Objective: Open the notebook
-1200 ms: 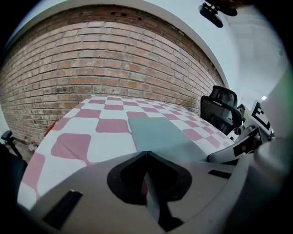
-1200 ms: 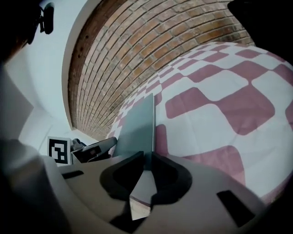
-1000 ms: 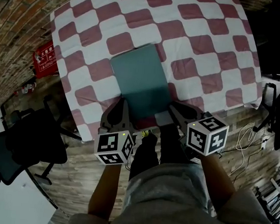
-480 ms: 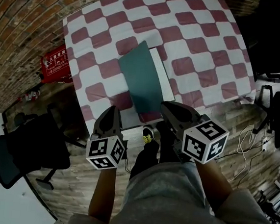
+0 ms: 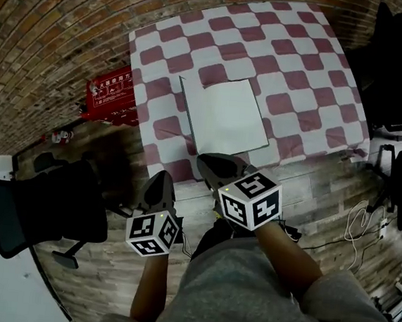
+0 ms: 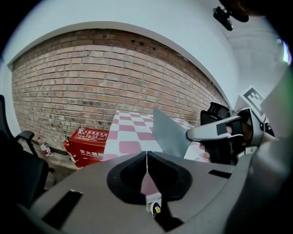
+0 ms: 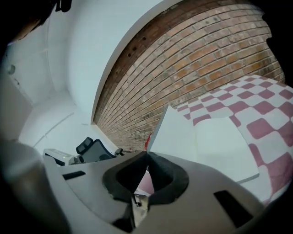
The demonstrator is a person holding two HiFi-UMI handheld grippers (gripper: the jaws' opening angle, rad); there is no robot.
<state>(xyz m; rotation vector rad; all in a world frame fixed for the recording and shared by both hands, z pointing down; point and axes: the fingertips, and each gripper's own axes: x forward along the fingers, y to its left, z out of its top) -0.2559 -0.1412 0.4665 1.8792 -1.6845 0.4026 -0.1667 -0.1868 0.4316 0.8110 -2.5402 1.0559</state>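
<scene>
The notebook point(image 5: 228, 117) lies on the red-and-white checked tablecloth point(image 5: 300, 81) with a white page showing. Its teal cover point(image 6: 168, 134) stands up nearly edge-on along the left side point(image 5: 186, 113). My right gripper point(image 5: 212, 162) is shut on the cover's near corner; in the right gripper view the cover's white inside point(image 7: 176, 132) rises straight from the closed jaw tips point(image 7: 147, 154). My left gripper point(image 5: 160, 185) hangs off the table's near edge, to the left of the notebook, jaws shut with nothing between them point(image 6: 146, 153).
A red box point(image 5: 110, 95) sits on the wooden floor by the brick wall, left of the table. A black office chair point(image 5: 33, 211) stands at the lower left, dark chairs point(image 5: 398, 62) at the upper right. Cables point(image 5: 360, 223) trail on the floor at the right.
The teal cover, flat on the notebook before, has swung up and leftward in my right gripper, exposing the white page. Both grippers have risen and pulled back from the table.
</scene>
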